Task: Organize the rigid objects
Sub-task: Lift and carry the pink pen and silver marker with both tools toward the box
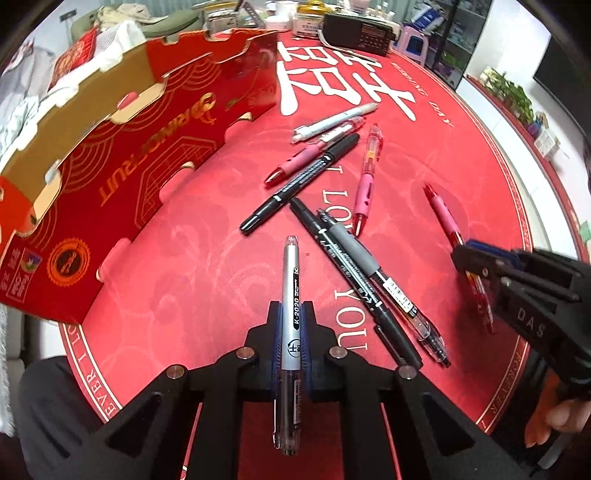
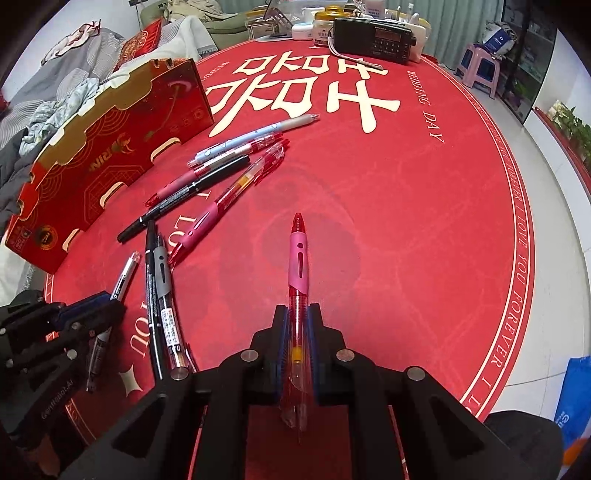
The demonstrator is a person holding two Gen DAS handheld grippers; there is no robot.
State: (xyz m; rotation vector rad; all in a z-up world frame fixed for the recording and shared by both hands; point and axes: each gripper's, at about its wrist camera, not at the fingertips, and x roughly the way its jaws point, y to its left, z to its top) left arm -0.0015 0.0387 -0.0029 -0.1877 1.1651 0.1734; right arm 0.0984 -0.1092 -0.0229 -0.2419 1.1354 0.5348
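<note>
Left wrist view shows the left gripper (image 1: 291, 314) clamped on a silver pen (image 1: 290, 291), its two fingers pressed to the barrel from either side, the pen's clear cap end pointing away from the camera over the red tablecloth (image 1: 207, 266). Just beyond and to the right lie two black markers (image 1: 334, 254) and a grey-grip pen (image 1: 373, 273), crossing one another in a loose bundle. Farther off rest a black marker (image 1: 301, 182), a pink-grip pen (image 1: 306, 157), a pale blue pen (image 1: 334, 122) and another pink pen (image 1: 365, 184), spread in a fan. A red cardboard box (image 1: 122, 177) stands open at the left edge of the cloth, well apart from the held pen. At the right side the right gripper (image 1: 476, 266) is seen with a red pen (image 1: 445, 218) between its fingers, and a hand (image 1: 561, 424) shows below it.

Right wrist view shows the right gripper (image 2: 297, 325) closed on the red pen (image 2: 298, 266), whose pink grip and red tip stick out ahead above the tablecloth (image 2: 424, 221). The left gripper (image 2: 107, 306) sits at the lower left, holding the silver pen (image 2: 123, 277). The box (image 2: 110, 155) stands at the upper left, and a black radio (image 2: 373, 35) sits at the far edge of the table.
</note>
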